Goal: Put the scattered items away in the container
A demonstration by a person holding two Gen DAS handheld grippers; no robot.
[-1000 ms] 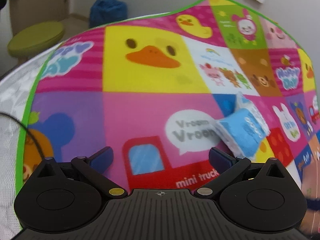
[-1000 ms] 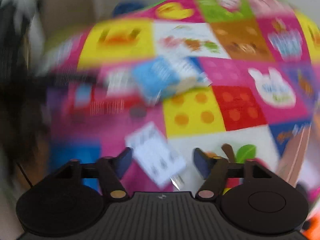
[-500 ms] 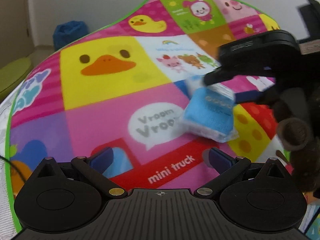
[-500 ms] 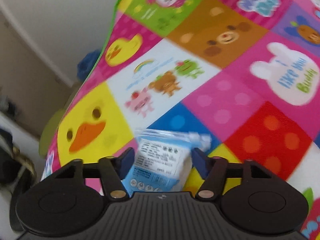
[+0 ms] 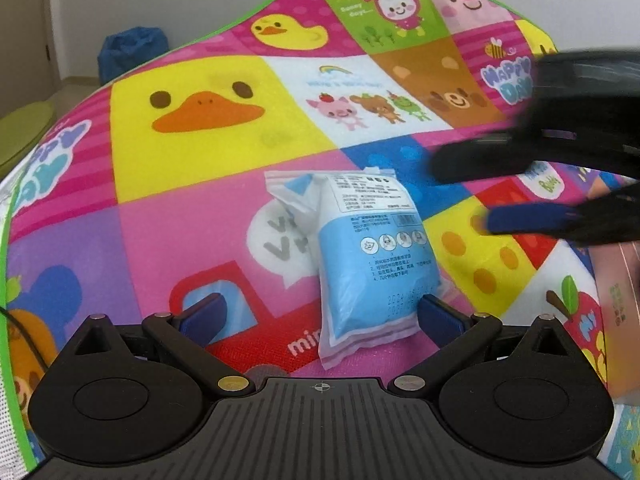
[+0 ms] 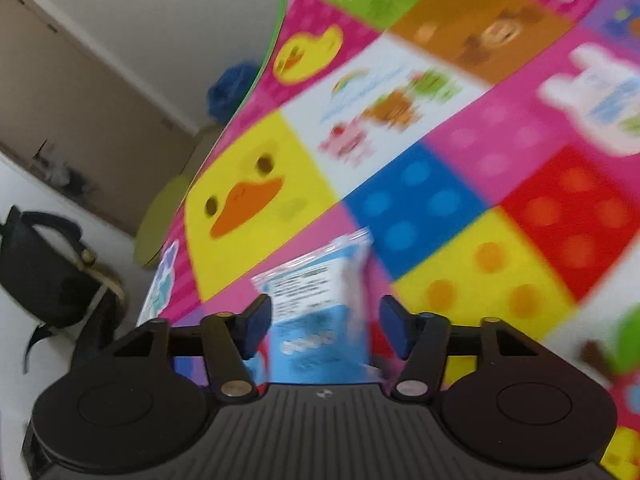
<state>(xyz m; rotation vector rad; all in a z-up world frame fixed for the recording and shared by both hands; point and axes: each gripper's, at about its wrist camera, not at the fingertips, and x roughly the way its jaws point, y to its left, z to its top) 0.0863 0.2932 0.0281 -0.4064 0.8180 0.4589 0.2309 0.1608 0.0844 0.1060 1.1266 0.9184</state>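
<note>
A blue and white plastic packet (image 5: 368,256) lies on the colourful play mat (image 5: 192,216). My left gripper (image 5: 320,316) is open just before its near end; the right blue pad touches or overlaps the packet's edge. My right gripper (image 5: 472,196) shows blurred at the right of the left wrist view, open, above and to the right of the packet. In the right wrist view the packet (image 6: 320,320) sits between my open right gripper's (image 6: 324,324) fingers, blurred; whether they touch it is unclear.
A pinkish cardboard box (image 5: 616,304) stands at the mat's right edge. A blue bag (image 5: 132,52) and a green stool (image 5: 24,128) stand on the floor beyond the mat's left edge. A black bag (image 6: 48,272) lies at the left.
The packet was turned and now lies lengthwise toward my left gripper. My right gripper drew back to the right of it. My left gripper moved closer to the packet.
</note>
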